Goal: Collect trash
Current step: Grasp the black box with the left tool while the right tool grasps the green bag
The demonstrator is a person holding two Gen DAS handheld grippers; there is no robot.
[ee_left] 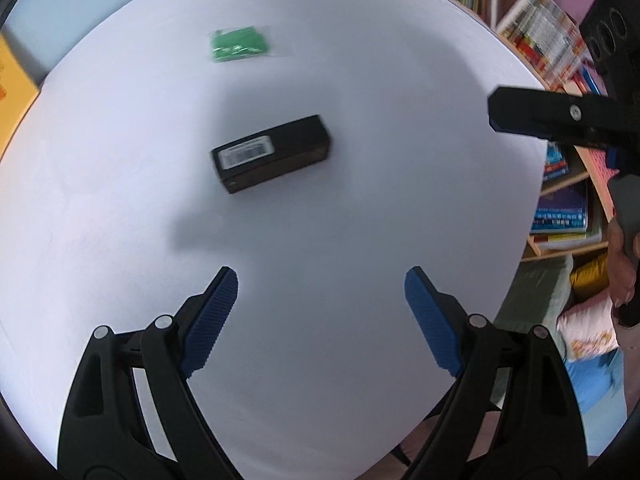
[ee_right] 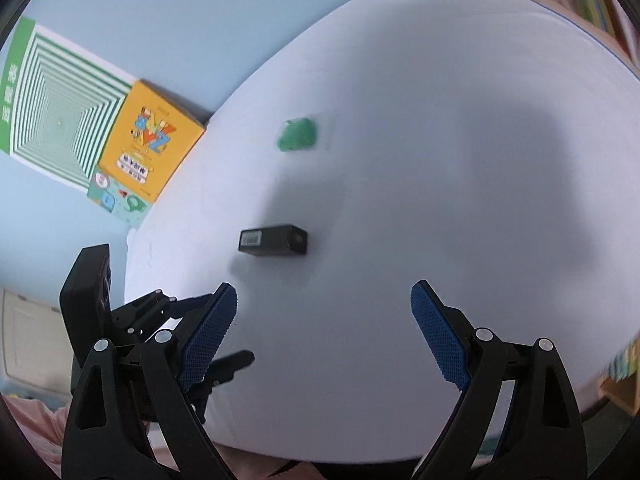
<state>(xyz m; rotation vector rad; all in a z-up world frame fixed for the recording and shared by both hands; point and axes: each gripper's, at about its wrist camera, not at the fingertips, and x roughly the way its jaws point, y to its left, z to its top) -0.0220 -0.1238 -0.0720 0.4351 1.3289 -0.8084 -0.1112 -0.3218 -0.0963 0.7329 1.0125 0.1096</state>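
Observation:
A small black box (ee_left: 272, 153) with a white barcode label lies flat on the white table (ee_left: 360, 220); the right wrist view shows the same black box (ee_right: 273, 241). Farther off lies a green packet in clear wrap (ee_left: 236, 45), blurred in the right wrist view as the green packet (ee_right: 299, 134). My left gripper (ee_left: 321, 286) hangs open above the table, short of the box, nothing between its blue pads. My right gripper (ee_right: 324, 300) is open too, empty, nearer than the box. One finger of the right gripper (ee_left: 536, 114) reaches in at the left view's right edge.
Books, one yellow (ee_right: 150, 140) and one green-striped (ee_right: 60, 100), lie on the blue surface left of the table. A shelf of books (ee_left: 560, 52) stands beyond the table's right edge. A hand (ee_left: 622, 272) grips the right tool's handle. The left tool's body (ee_right: 92, 304) shows at lower left.

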